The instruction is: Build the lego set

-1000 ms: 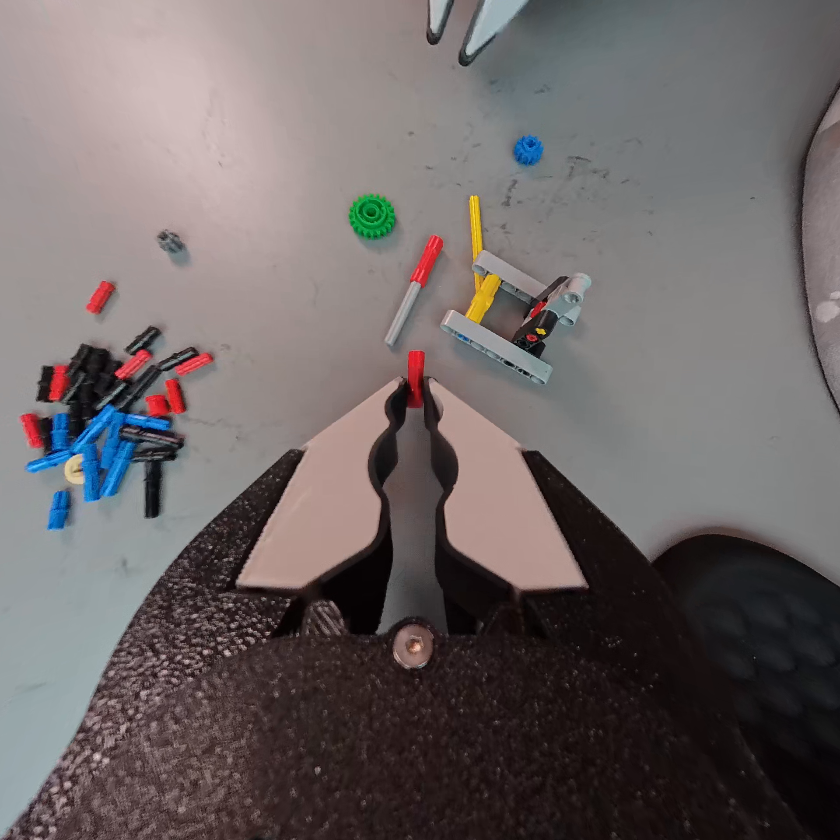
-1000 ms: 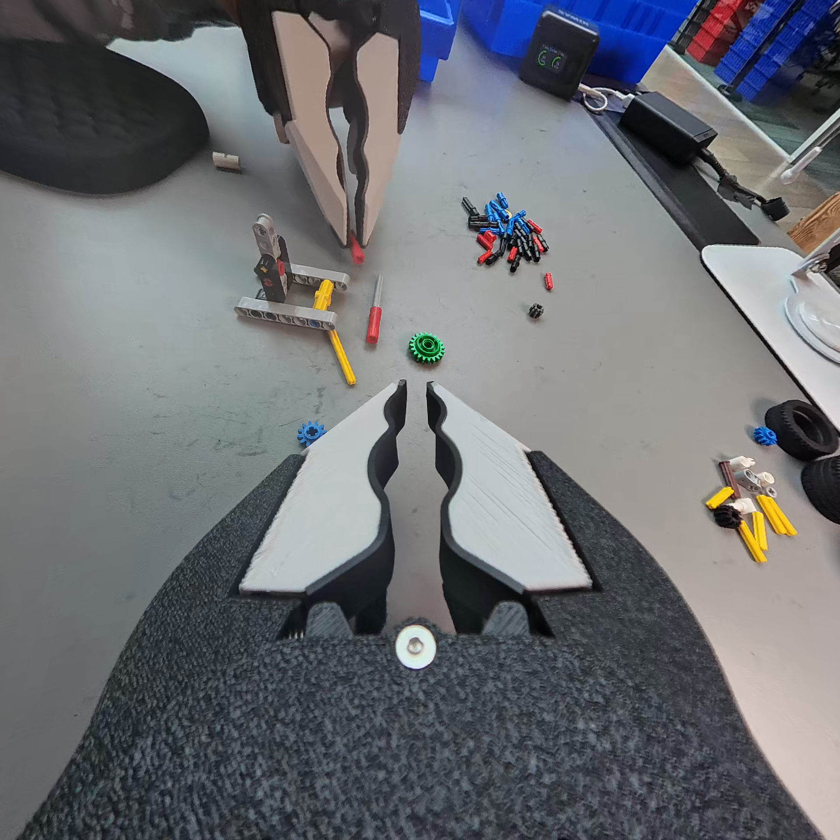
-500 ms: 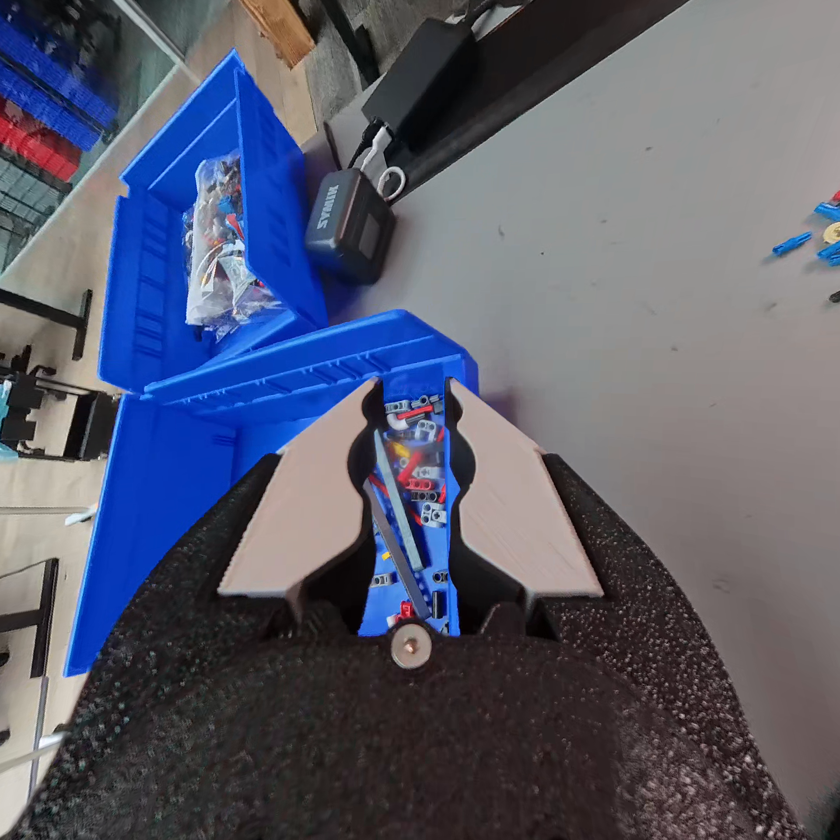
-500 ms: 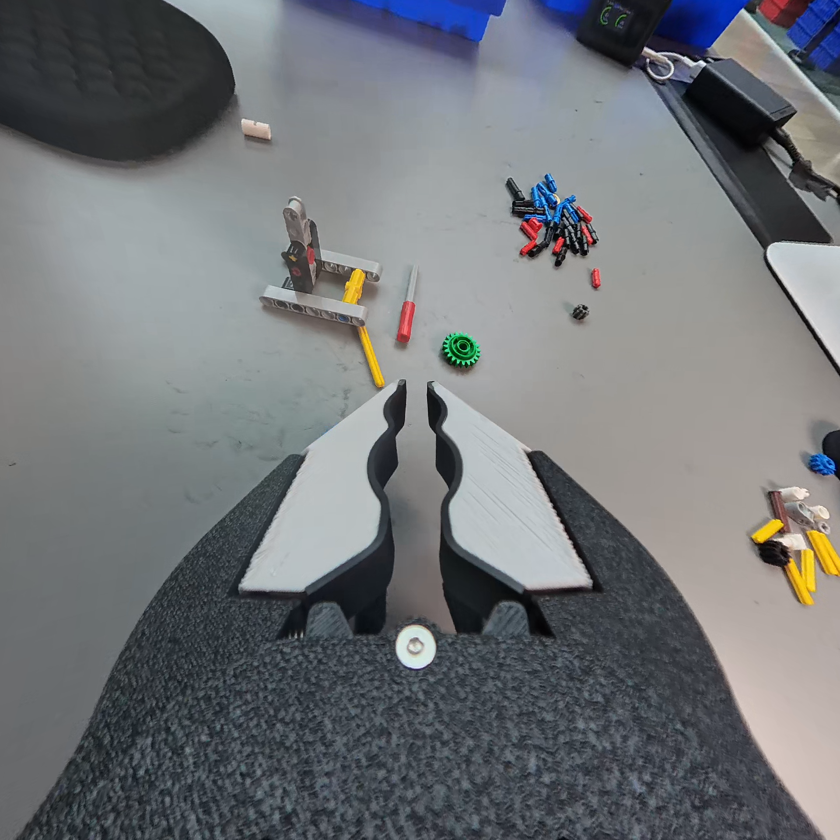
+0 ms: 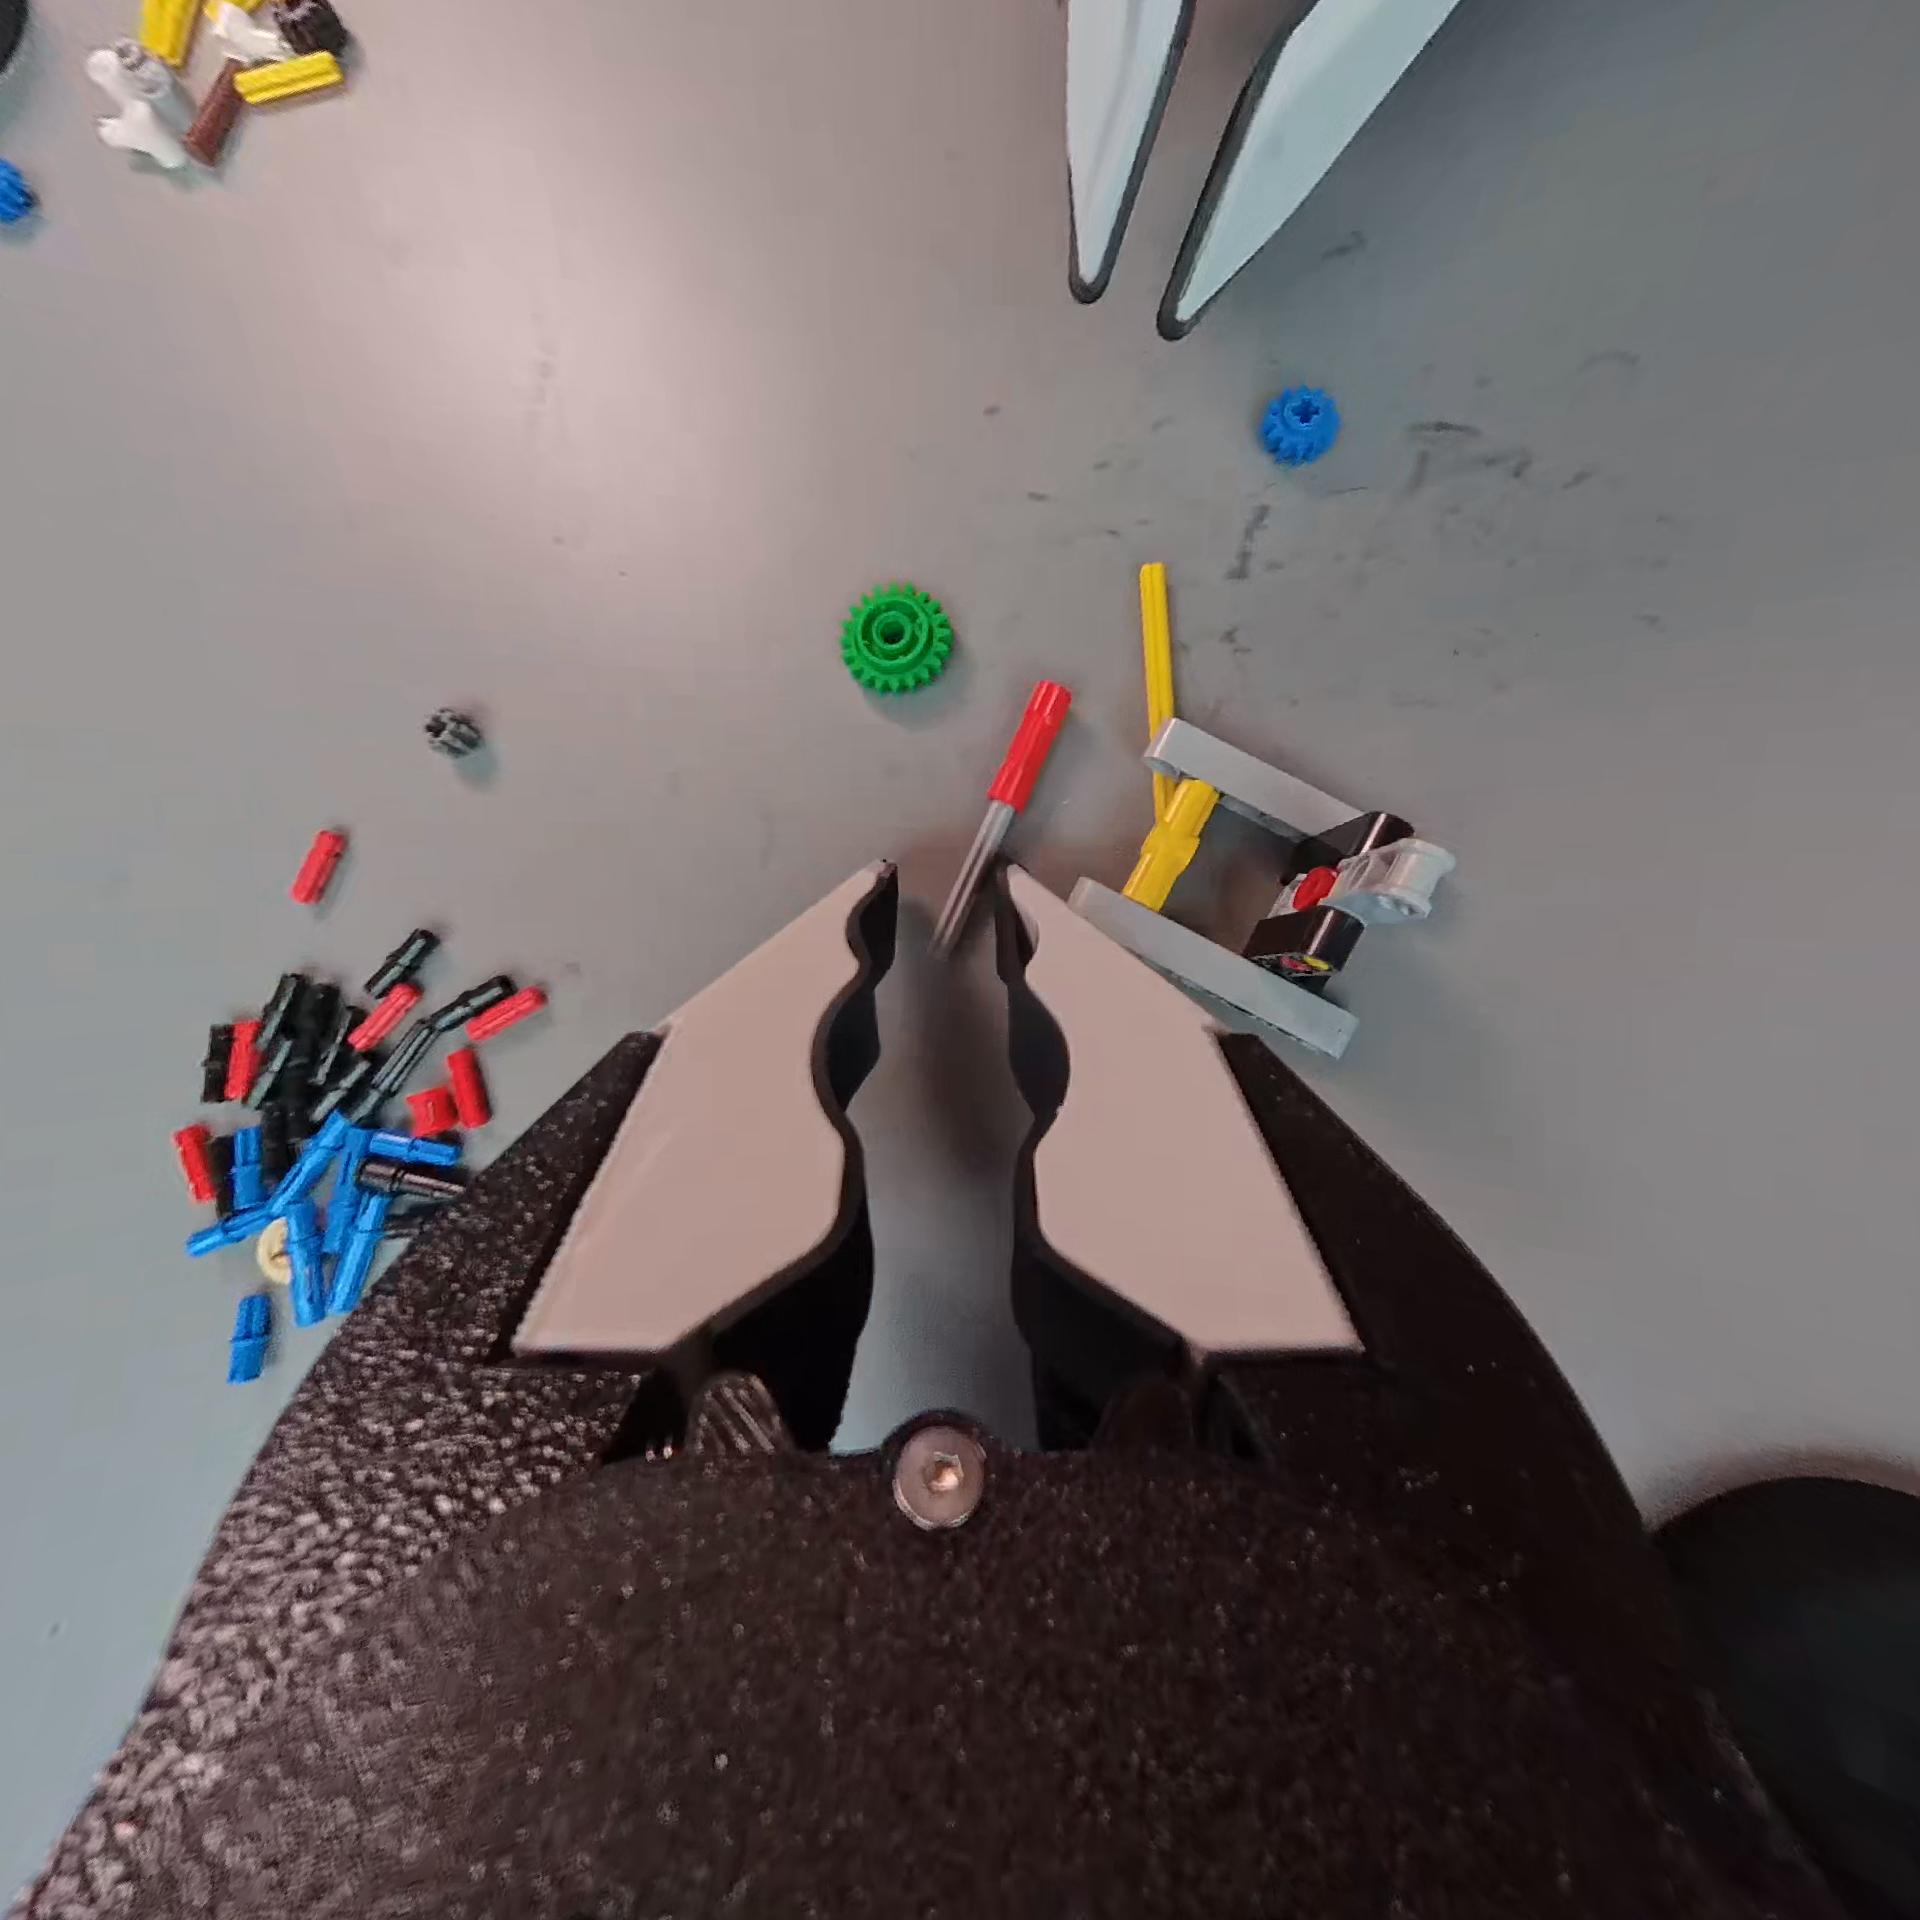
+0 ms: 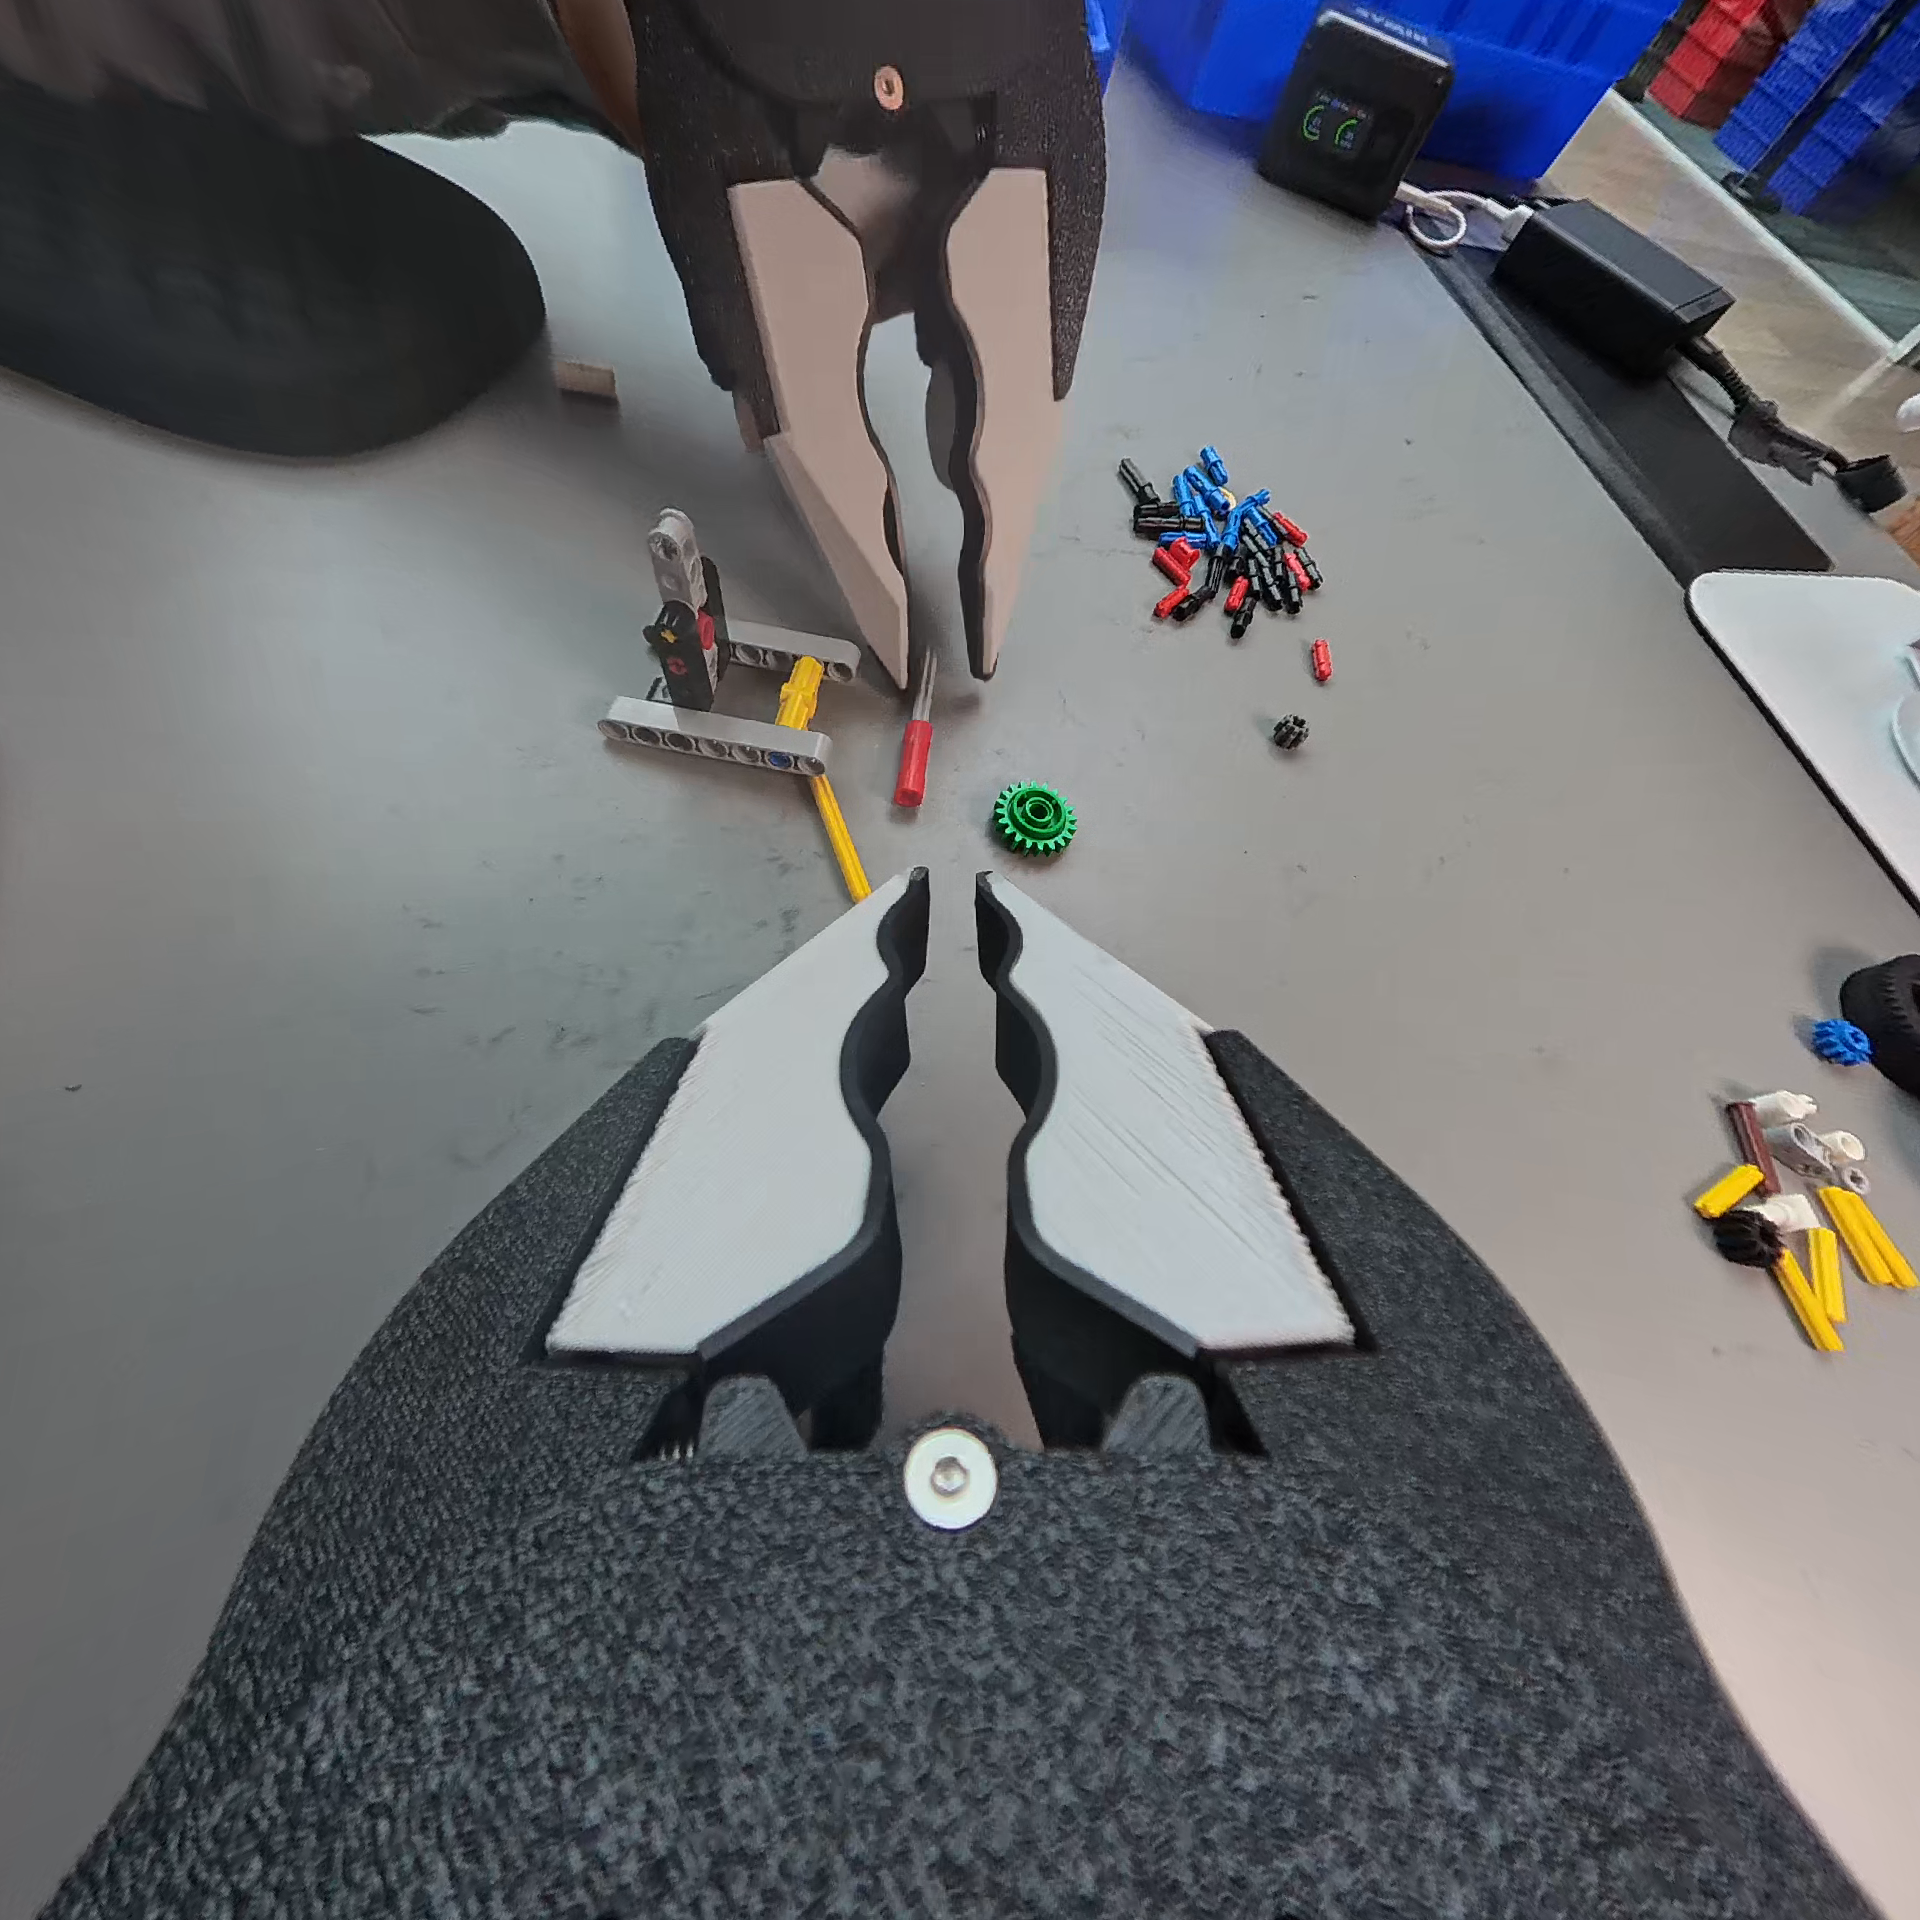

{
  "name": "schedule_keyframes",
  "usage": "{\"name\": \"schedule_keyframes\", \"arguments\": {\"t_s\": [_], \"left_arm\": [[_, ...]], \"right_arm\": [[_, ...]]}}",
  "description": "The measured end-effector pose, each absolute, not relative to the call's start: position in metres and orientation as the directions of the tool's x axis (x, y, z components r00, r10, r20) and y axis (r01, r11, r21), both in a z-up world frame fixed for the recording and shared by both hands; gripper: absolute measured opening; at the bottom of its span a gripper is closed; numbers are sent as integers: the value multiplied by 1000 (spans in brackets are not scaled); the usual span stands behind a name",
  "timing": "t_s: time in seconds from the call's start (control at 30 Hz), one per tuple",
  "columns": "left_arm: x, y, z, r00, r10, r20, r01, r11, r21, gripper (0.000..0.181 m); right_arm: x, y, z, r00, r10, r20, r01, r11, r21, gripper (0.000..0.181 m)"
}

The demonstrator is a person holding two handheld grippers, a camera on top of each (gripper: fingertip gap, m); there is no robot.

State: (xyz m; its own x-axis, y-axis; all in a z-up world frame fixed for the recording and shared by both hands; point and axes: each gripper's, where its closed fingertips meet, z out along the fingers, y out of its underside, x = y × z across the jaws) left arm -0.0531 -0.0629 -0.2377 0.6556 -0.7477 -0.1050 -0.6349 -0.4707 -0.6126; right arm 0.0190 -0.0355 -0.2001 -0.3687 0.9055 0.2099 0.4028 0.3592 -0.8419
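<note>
My left gripper (image 5: 945,883) is open and empty, low over the grey table. Its tips straddle the grey end of a grey axle with a red sleeve (image 5: 1023,743). In the right wrist view the left gripper (image 6: 940,670) points down over that axle (image 6: 914,764). A small assembly (image 5: 1242,790) of grey beams, a yellow axle and a black block lies just right of it, also in the right wrist view (image 6: 717,743). A green gear (image 5: 896,637) lies beyond. My right gripper (image 6: 951,883) is empty with a narrow gap, facing the assembly from the other side.
A pile of red, blue and black pins (image 5: 332,1122) lies to the left. A blue gear (image 5: 1299,423), a black gear (image 6: 1288,730), yellow and white parts (image 6: 1808,1216) and tyres (image 6: 1886,1018) lie around. A black cushion (image 6: 208,291), blue bins (image 6: 1195,52) and a white tray (image 6: 1818,707) border the table. My right fingertips sit around 9 cm from my left ones. My left gripper's tips are some 5 cm from the green gear (image 5: 896,637). It turns up in the right wrist view (image 6: 1035,810) as well.
A second ago my left gripper held a red pin by the assembly. It then swung over the blue bin, open, and is now back, empty, around the axle. The right gripper barely moved.
</note>
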Motion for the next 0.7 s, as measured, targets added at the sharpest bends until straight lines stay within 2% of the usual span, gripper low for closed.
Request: {"name": "schedule_keyframes", "arguments": {"t_s": [0.03, 0.1, 0.2, 0.37, 0.43, 0.53, 0.63, 0.7], "left_arm": [[-50, -64, -239, 648, -757, -84, -633, -473, -613, 15], [-46, -68, -240, 636, -771, -42, -627, -484, -611, 4], [-45, -70, -239, 648, -761, -12, -604, -505, -617, 4], [-22, -63, -188, 651, -748, 131, -324, -430, -843, 3], [-11, -60, -154, 623, -759, 191, -146, -353, -924, 4], [0, -59, -120, 580, -777, 244, 42, -271, -962, 4], [12, -60, -110, 549, -794, 260, 107, -242, -964, 4], [20, -60, -111, 541, -800, 260, 101, -245, -964, 4]], "right_arm": [[19, -36, -199, -370, 905, 209, 396, 357, -846, 8], [19, -37, -198, -374, 905, 203, 389, 352, -851, 8], [18, -39, -197, -376, 903, 207, 378, 354, -855, 8], [13, -39, -177, -328, 925, 193, 294, 294, -910, 8], [10, -40, -160, -298, 943, 149, 227, 221, -948, 12], [7, -41, -125, -263, 965, 2, 90, 27, -996, 19], [9, -48, -97, -306, 939, -158, -6, -168, -986, 17], [11, -58, -95, -362, 912, -195, 10, -205, -979, 17]]}}
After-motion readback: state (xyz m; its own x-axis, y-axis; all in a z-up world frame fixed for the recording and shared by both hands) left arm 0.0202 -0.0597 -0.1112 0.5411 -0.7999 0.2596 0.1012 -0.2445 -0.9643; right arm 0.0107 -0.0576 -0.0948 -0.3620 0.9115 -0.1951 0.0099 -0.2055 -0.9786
